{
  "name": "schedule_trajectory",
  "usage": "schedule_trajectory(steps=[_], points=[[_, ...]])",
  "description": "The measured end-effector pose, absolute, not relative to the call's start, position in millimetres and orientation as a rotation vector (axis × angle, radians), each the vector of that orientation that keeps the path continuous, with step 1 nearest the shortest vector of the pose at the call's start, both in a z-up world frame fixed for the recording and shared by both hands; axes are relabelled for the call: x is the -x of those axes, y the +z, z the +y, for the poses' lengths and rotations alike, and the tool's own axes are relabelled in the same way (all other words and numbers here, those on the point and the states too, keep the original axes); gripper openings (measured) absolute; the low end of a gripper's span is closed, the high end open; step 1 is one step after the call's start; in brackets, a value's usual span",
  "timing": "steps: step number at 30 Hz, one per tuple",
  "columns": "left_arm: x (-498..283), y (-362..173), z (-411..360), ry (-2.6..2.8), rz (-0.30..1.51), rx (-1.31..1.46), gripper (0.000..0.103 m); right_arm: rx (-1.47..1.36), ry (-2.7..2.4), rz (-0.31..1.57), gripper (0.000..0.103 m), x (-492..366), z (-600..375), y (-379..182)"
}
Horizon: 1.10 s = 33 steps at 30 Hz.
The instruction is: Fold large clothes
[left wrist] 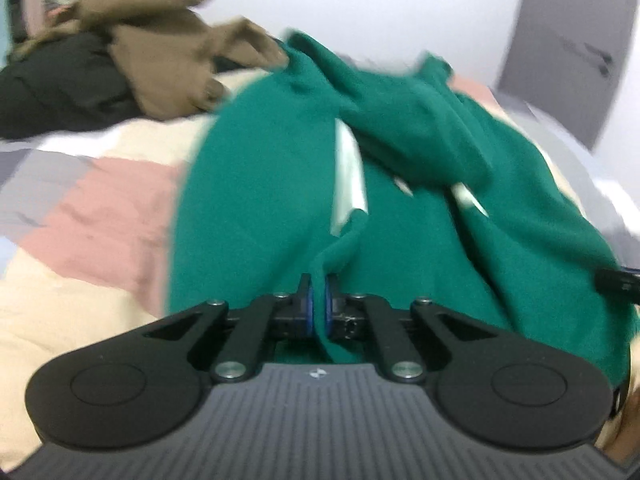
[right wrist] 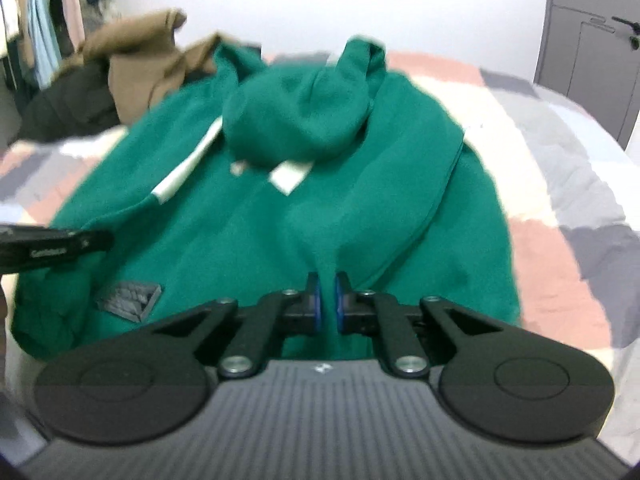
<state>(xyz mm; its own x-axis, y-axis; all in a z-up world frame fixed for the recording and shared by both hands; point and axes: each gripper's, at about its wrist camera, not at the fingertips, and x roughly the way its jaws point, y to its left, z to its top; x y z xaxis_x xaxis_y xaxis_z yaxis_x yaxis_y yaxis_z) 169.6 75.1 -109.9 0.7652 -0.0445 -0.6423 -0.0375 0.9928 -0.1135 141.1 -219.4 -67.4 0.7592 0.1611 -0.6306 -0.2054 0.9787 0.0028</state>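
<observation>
A green hoodie (right wrist: 280, 208) lies spread on the bed, hood towards the far wall, with white drawstrings (right wrist: 188, 164) across its chest. My right gripper (right wrist: 327, 300) is shut on a pinched ridge of its near hem. In the left wrist view the same green hoodie (left wrist: 260, 200) fills the middle, and my left gripper (left wrist: 319, 300) is shut on a fold of green cloth that runs down between the pads. A grey patch (right wrist: 128, 300) sits on the hem at the left. The left gripper's black body (right wrist: 52, 250) shows at the left edge of the right wrist view.
The bed (right wrist: 560, 200) carries a quilt of pink, cream and grey squares. A brown garment (left wrist: 168, 52) and a black one (left wrist: 60, 88) are piled at the far left. Hanging clothes (right wrist: 44, 20) stand beyond. A grey door (right wrist: 592, 40) is at the far right.
</observation>
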Motion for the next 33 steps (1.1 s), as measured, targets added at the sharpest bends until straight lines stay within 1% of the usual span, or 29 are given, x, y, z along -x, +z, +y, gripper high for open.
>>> schedule_trajectory(steps=[4, 7, 14, 18, 21, 24, 29, 33], points=[[-179.1, -86.5, 124.7, 0.102, 0.659, 0.184, 0.006, 0.064, 0.161, 0.592, 0.009, -148.5, -248.3, -32.3], [-197.1, -73.3, 168.4, 0.211, 0.672, 0.163, 0.004, 0.025, 0.117, 0.557, 0.009, -168.8, -287.0, -6.8], [-239.1, -44.9, 269.6, 0.448, 0.661, 0.185, 0.004, -0.055, -0.028, 0.504, 0.009, -237.5, -388.0, 37.8], [-264.4, -43.6, 319.9, 0.601, 0.654, 0.149, 0.004, -0.051, -0.123, 0.454, 0.009, -279.0, -437.3, 50.7], [-279.7, -55.0, 354.3, 0.688, 0.678, 0.146, 0.004, -0.055, -0.204, 0.43, 0.009, -309.8, -474.1, 45.1], [-300.5, -77.1, 383.3, 0.738, 0.706, 0.155, 0.004, -0.093, -0.292, 0.448, 0.009, -336.8, -510.1, 24.7], [-325.3, -119.2, 391.9, 0.78, 0.769, 0.148, 0.004, -0.108, -0.457, 0.545, 0.009, -375.6, -566.4, -36.9], [-336.7, -141.8, 392.6, 0.8, 0.802, 0.142, 0.004, -0.156, -0.476, 0.546, 0.009, -379.5, -587.4, -74.4]])
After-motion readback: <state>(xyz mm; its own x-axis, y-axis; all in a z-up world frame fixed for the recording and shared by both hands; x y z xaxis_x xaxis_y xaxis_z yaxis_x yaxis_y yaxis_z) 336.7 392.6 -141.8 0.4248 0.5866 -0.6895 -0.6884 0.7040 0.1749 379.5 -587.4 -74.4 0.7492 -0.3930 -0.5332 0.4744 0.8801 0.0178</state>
